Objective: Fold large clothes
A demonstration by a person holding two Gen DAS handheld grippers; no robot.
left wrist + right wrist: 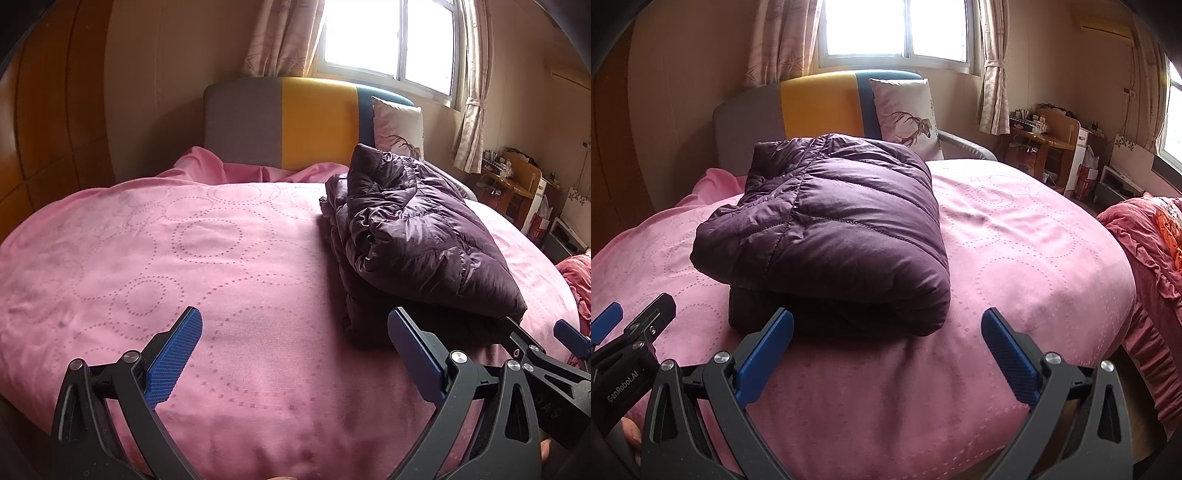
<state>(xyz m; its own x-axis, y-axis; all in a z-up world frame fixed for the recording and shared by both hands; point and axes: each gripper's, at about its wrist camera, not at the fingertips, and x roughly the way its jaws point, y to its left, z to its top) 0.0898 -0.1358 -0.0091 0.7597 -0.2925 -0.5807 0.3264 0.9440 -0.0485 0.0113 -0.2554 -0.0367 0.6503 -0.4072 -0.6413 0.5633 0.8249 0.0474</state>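
Observation:
A dark purple puffer jacket [831,229] lies folded into a thick bundle on the pink bed cover [1015,236]. In the left wrist view the same jacket [413,236] sits to the right, ahead of the fingers. My left gripper [295,325] hovers open over bare pink cover, left of the bundle, holding nothing. My right gripper [886,325] is open too, just in front of the bundle's near edge, not touching it. Each gripper shows at the edge of the other's view: the right one [543,354], the left one [631,328].
A grey, yellow and blue headboard [820,103] and a deer-print pillow [908,114] stand behind the jacket. A red ruffled cloth [1145,243] hangs at the bed's right side. Wooden wardrobe [48,110] on the left, cluttered desk [1045,144] at the right wall.

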